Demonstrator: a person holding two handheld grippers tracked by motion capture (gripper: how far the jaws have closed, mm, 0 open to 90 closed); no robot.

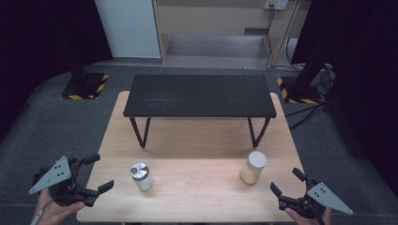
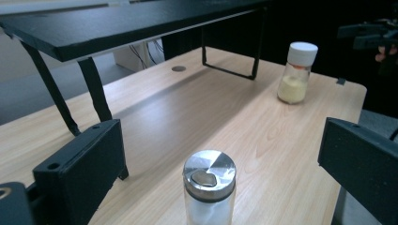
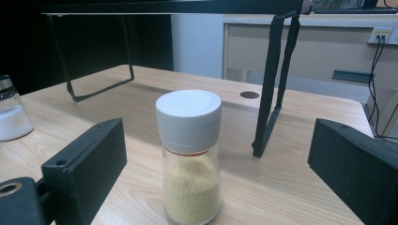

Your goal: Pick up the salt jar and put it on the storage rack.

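Left gripper view: bottom edge cuts off the metal-capped shaker (image 2: 209, 187). Right gripper view: left edge crops the same shaker; top edge crops the black shelf (image 3: 173, 6).

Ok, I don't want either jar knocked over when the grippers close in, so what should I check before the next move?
1. Left gripper jaws open: ok.
2. Right gripper jaws open: ok.
3. Glass shaker with the shiny metal cap upright and lined up between the left jaws: ok, though not yet within them.
4. Glass jar of yellow grains with the white cap upright and centred between the right jaws: ok.
5. Both caps shut tight: cannot tell.
6. Light wooden tabletop bare around both jars, with the black raised shelf well behind them: ok.
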